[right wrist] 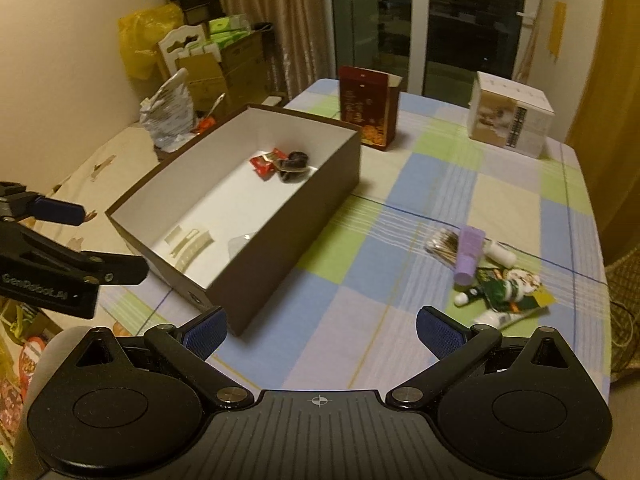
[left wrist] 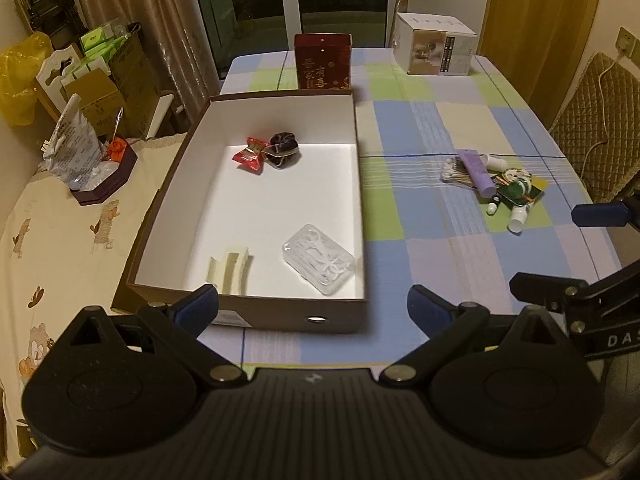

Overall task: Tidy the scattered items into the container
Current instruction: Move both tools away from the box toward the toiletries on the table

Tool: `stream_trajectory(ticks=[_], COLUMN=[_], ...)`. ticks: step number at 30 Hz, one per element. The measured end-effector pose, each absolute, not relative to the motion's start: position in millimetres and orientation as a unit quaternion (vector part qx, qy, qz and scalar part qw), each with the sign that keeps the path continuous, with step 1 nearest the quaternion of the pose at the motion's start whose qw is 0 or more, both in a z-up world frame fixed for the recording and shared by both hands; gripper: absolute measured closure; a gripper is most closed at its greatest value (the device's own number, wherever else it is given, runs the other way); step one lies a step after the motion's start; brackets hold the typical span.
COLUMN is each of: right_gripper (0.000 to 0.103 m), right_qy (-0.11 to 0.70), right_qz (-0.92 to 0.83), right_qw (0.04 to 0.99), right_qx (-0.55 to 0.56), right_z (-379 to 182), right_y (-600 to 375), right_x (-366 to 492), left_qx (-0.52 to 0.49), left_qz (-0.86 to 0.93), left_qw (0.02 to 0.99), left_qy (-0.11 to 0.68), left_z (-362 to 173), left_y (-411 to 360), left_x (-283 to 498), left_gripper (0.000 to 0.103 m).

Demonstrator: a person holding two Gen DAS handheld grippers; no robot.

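A brown box with a white inside [left wrist: 362, 216] [right wrist: 288, 252] stands on the checked tablecloth. In it lie a red candy wrapper [left wrist: 250, 155] [right wrist: 264, 164], a dark scrunchie [left wrist: 283, 148] [right wrist: 294, 166], a clear plastic case [left wrist: 319, 259] and a cream clip [left wrist: 229, 270] [right wrist: 192, 246]. To its right a heap stays on the cloth: cotton swabs [left wrist: 456, 172] [right wrist: 442, 244], a purple tube [left wrist: 477, 170] [right wrist: 469, 256], a green packet [left wrist: 518, 190] [right wrist: 508, 288] and small white bottles [left wrist: 518, 220] [right wrist: 500, 253]. My left gripper [left wrist: 312, 306] is open before the box's near wall. My right gripper [right wrist: 322, 330] is open, short of the heap.
A red carton [left wrist: 323, 62] [right wrist: 368, 106] stands behind the box and a white carton [left wrist: 436, 44] [right wrist: 510, 118] at the far right of the table. Left of the table is a cloth-covered surface with a bag and a dark tray [left wrist: 104, 180]. A quilted chair [left wrist: 600, 120] sits at right.
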State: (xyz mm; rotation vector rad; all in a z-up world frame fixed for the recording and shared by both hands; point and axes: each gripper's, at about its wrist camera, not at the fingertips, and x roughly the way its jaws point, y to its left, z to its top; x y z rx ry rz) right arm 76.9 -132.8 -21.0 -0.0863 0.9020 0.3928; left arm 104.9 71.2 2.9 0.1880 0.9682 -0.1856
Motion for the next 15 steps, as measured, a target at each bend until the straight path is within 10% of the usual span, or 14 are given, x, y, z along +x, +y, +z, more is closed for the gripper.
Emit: stream_trajectory(ticks=[15], right_gripper=[0.000], right_qy=[0.433], right_qz=[0.141], right_qw=[0.890], right_qx=[-0.013], right_z=[-18.5], right_y=[-179.0], right_x=[53.4], left_qx=[0.081], left_qz=[-0.128], left_qw=[0.873], left_qy=[0.463], left_z=[-2.4], left_y=[24.1], left_x=[83.0], left_gripper=[0.003])
